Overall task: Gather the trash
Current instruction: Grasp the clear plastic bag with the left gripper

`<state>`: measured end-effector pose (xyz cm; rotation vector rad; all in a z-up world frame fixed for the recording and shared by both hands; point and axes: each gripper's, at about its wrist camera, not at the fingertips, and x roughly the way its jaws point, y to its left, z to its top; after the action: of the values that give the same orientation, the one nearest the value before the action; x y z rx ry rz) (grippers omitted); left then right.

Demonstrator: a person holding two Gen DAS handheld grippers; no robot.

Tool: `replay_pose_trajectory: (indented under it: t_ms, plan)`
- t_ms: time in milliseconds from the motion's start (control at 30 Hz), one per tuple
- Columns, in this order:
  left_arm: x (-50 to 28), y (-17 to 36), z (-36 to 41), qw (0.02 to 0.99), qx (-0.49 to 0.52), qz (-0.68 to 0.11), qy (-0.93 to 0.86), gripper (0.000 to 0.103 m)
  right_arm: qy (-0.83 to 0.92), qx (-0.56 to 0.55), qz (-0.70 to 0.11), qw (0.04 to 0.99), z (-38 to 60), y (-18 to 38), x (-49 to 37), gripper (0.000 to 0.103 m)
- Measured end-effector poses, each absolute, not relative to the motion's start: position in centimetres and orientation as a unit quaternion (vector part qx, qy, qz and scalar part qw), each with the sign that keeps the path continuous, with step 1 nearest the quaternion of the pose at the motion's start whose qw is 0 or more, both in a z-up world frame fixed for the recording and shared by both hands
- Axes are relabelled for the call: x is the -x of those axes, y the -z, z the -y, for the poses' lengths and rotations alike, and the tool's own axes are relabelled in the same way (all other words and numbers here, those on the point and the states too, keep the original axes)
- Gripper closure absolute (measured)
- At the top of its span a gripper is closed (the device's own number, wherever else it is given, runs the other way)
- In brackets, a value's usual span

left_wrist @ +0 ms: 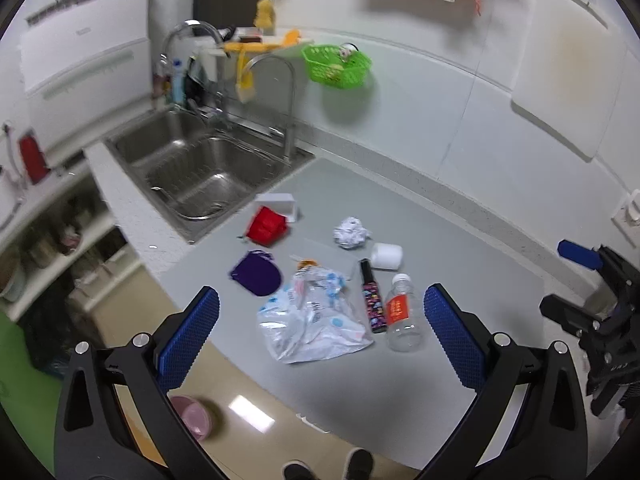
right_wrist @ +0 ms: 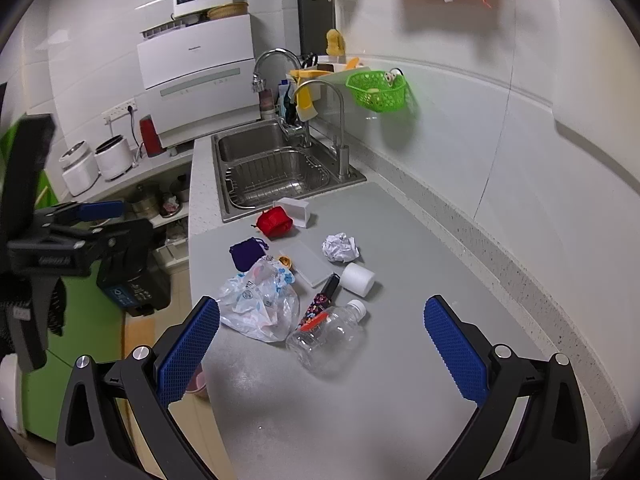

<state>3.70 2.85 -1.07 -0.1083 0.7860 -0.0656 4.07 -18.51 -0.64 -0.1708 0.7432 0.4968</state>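
Left wrist view: the left gripper [left_wrist: 320,336] is held above the grey bench [left_wrist: 440,248] with its jaws wide apart and nothing between them. The trash is seen clustered on the bench near the steel sink [left_wrist: 200,168]: a crumpled plastic bag [left_wrist: 312,320], an empty clear bottle [left_wrist: 402,314] lying beside a dark patterned tube [left_wrist: 372,300], a paper ball [left_wrist: 351,232], a white roll [left_wrist: 386,256], a purple pouch [left_wrist: 256,276] and a red pouch [left_wrist: 266,226]. In the right wrist view, the right gripper [right_wrist: 322,338] is likewise held over the bench, jaws spread and empty, with the bottle nearest. A green basket [right_wrist: 378,90] is hung on the wall.
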Motion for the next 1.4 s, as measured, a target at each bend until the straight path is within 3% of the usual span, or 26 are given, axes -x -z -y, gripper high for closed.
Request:
replay_pose_trajectory:
  t_ms: [100, 400, 867, 933, 1100, 1167, 1233, 1300, 1400]
  plan:
    - [-4.8, 2.0, -2.5, 0.927, 0.030, -0.373, 0.028, 0.003, -0.238, 0.081, -0.364, 0.897, 18.7, 1.1, -4.5, 0.005]
    - [-10.2, 9.3, -3.8, 0.887, 0.058, -0.457, -0.005, 0.003, -0.229, 0.082, -0.379, 0.893, 19.5, 2.6, -6.1, 0.005]
    - [-14.5, 17.7, -4.1, 0.846, 0.080, -0.527, -0.013, 0.004, -0.226, 0.090, -0.403, 0.882, 19.1, 4.8, -8.9, 0.005]
    - [-14.9, 18.4, -4.0, 0.842, 0.079, -0.533, -0.009, 0.019, -0.226, 0.090, -0.404, 0.882, 19.0, 5.0, -9.1, 0.005]
    - [-15.6, 19.7, -3.7, 0.834, 0.077, -0.547, 0.005, 0.043, -0.227, 0.090, -0.408, 0.880, 18.8, 5.3, -10.1, 0.005]
    - [-15.9, 20.1, -3.3, 0.831, 0.071, -0.552, 0.011, 0.060, -0.227, 0.091, -0.409, 0.879, 18.6, 5.5, -10.2, 0.005]
    - [-16.1, 20.8, -3.0, 0.825, 0.067, -0.562, 0.015, 0.087, -0.227, 0.092, -0.410, 0.879, 18.6, 5.6, -10.4, 0.005]
    - [-16.1, 21.2, -2.9, 0.823, 0.070, -0.563, 0.021, 0.094, -0.227, 0.091, -0.412, 0.878, 18.5, 5.7, -10.6, 0.005]
    - [-16.0, 21.2, -3.0, 0.825, 0.072, -0.560, 0.024, 0.097, -0.226, 0.092, -0.414, 0.877, 18.4, 6.0, -10.9, 0.005]
